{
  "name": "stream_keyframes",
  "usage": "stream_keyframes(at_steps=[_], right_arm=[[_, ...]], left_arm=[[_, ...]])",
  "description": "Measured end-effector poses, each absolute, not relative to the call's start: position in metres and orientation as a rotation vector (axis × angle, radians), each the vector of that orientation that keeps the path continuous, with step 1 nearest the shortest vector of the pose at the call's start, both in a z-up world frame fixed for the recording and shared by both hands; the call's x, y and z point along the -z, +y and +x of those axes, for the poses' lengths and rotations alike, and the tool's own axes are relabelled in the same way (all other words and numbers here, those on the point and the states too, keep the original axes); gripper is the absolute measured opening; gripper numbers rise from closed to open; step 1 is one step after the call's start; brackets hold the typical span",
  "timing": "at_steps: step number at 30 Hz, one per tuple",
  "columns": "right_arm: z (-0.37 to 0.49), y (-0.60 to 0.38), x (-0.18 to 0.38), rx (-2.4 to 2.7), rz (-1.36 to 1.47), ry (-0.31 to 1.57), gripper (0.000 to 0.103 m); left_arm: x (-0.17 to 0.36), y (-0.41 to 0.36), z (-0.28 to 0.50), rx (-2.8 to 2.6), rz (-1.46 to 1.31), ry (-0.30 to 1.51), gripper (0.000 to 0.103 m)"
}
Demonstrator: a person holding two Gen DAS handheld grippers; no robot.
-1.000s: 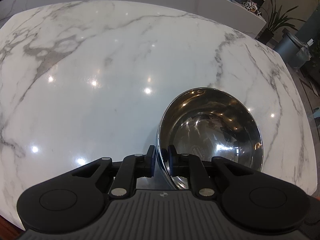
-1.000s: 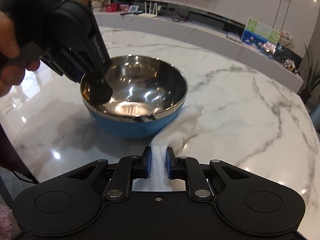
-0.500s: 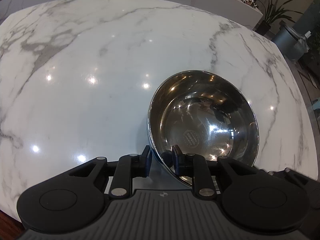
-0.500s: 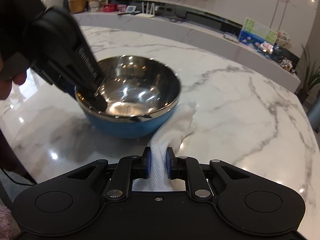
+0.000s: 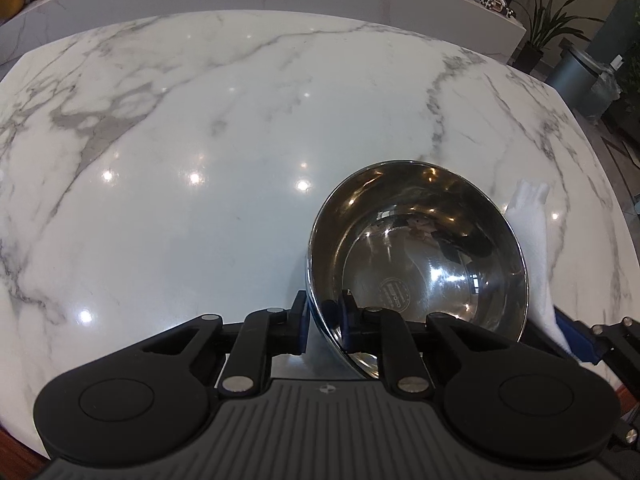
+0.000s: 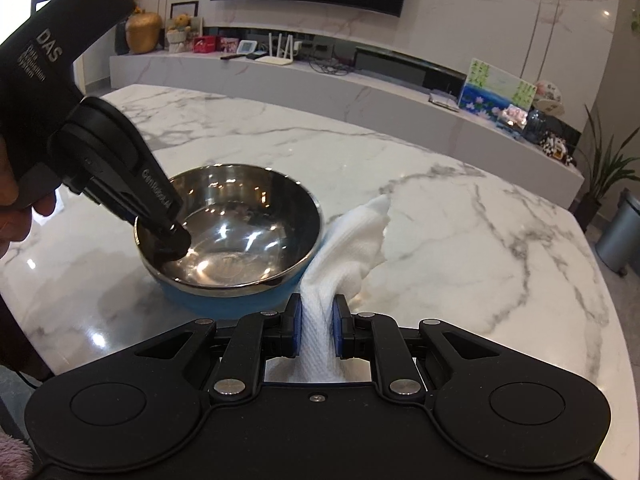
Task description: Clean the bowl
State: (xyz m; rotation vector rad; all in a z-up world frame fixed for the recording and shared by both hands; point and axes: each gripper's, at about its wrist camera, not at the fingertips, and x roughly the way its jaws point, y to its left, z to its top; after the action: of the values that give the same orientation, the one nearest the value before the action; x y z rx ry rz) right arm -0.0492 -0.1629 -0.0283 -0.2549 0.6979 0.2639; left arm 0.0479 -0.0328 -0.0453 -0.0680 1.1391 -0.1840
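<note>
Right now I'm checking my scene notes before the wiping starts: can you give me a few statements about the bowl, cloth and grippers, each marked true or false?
1. The left gripper clamps the bowl by its rim. True.
2. The right gripper is empty. False: it pinches the white cloth.
3. The cloth is inside the bowl. False: it hangs beside the bowl, outside.
4. The bowl is steel inside, blue outside. True.
5. The bowl is upside down. False: its opening faces up.

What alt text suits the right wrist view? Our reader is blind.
A claw pinches a white cloth beside a steel bowl with a blue outside, on a marble table. A second claw grips the bowl's near rim.
</note>
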Motion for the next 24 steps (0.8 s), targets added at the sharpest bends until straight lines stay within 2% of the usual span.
stream_keyframes(at_steps=[16,24], right_arm=[[-0.047,-0.155,0.047,-0.304,-0.269,0.774,0.013],[-0.042,-0.163,0.046,-0.272,-0.265,0.762,0.013]], left_arm=[[0.050,-0.033,0.035,0.282,0.028,0.991,0.016],[0.048,-0.032,0.032,0.279,0.020,0.990,0.018]])
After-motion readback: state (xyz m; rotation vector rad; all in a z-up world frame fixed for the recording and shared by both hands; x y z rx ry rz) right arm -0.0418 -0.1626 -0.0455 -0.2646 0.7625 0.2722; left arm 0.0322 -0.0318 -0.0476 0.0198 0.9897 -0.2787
